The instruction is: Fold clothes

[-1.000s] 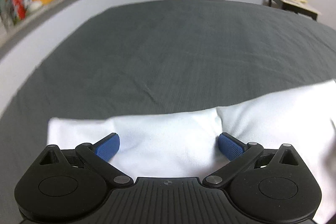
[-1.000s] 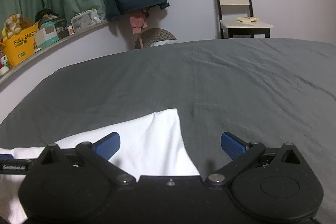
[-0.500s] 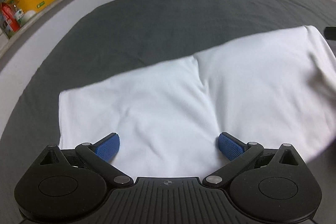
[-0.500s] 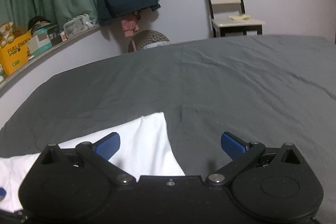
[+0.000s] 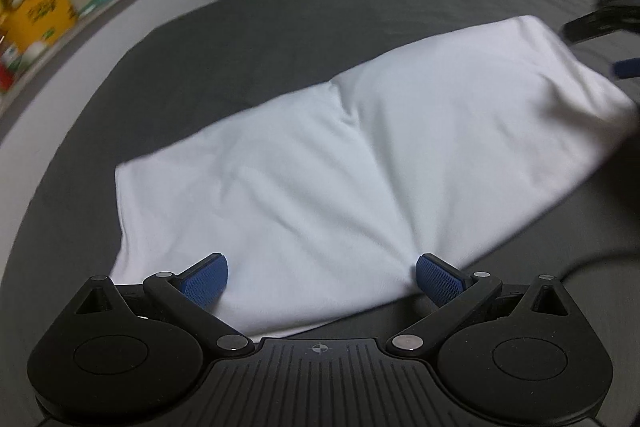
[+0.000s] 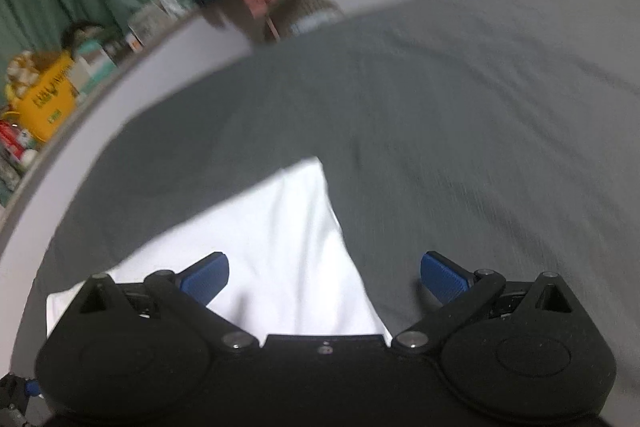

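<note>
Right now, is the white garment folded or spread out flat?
Folded, it seems: the white garment lies as a long band on the grey bed, with no sleeves showing.

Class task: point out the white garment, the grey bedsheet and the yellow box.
white garment (image 5: 320, 167), left wrist view, middle of cloth.
grey bedsheet (image 6: 460, 115), right wrist view, bare stretch.
yellow box (image 6: 48, 103), right wrist view, front face.
</note>
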`<state>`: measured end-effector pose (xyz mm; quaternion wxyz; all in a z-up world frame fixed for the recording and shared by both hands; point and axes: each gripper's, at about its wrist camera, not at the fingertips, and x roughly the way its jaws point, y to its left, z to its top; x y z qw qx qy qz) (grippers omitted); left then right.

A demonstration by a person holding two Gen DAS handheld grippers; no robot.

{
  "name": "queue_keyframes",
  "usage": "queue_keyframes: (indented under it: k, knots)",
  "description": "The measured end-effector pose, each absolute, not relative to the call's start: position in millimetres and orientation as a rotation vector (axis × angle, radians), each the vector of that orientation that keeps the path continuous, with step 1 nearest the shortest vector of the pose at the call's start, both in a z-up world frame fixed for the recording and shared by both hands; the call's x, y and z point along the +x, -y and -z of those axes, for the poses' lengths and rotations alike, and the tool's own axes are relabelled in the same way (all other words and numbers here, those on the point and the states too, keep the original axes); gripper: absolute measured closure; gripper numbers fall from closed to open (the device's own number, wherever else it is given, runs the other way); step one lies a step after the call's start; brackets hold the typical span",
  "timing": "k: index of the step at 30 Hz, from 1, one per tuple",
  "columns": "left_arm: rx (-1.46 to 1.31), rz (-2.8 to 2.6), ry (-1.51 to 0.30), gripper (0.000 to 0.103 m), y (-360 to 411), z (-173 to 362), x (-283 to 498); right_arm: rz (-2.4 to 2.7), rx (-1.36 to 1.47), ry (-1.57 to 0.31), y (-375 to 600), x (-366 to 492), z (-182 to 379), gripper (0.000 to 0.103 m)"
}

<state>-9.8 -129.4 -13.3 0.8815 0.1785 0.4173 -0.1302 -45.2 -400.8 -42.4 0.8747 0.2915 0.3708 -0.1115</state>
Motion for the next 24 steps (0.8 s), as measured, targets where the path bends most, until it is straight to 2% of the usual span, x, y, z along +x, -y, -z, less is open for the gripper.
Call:
queue_keyframes:
  k: [6,12,14,18,20,21,24]
  knots:
    - [0.332,0.426,-0.823,0.000,88.2,-21.7,-10.7,0.084,0.556,-0.920,406.6,-24.3,43.7,0.001]
    - [0.413,0.512,-0.810,0.000,46.5,-42.2,-4.7,-0.005,0.477,-1.001,425.0,-14.5,41.2,0.018]
    - [0.399,0.535,-0.807,0.000,33.5,-41.6,-1.3,-0.042,0.455,-1.020,430.7,-13.0,42.3,0.027]
    - [0.308,0.578,-0.832,0.000,17.6,-25.5,8.5,-0.119,0.441,-1.020,437.5,-12.4,43.9,0.029]
    - [0.259,0.597,-0.846,0.000,12.3,-16.6,13.8,-0.169,0.447,-1.019,436.9,-13.3,43.3,0.045]
    - [0.235,0.606,-0.848,0.000,9.8,-15.0,16.0,-0.195,0.474,-1.019,437.9,-13.5,44.1,0.048]
    - [0.135,0.614,-0.853,0.000,-1.7,-12.5,22.6,-0.236,0.555,-1.010,440.6,-14.2,50.6,0.049]
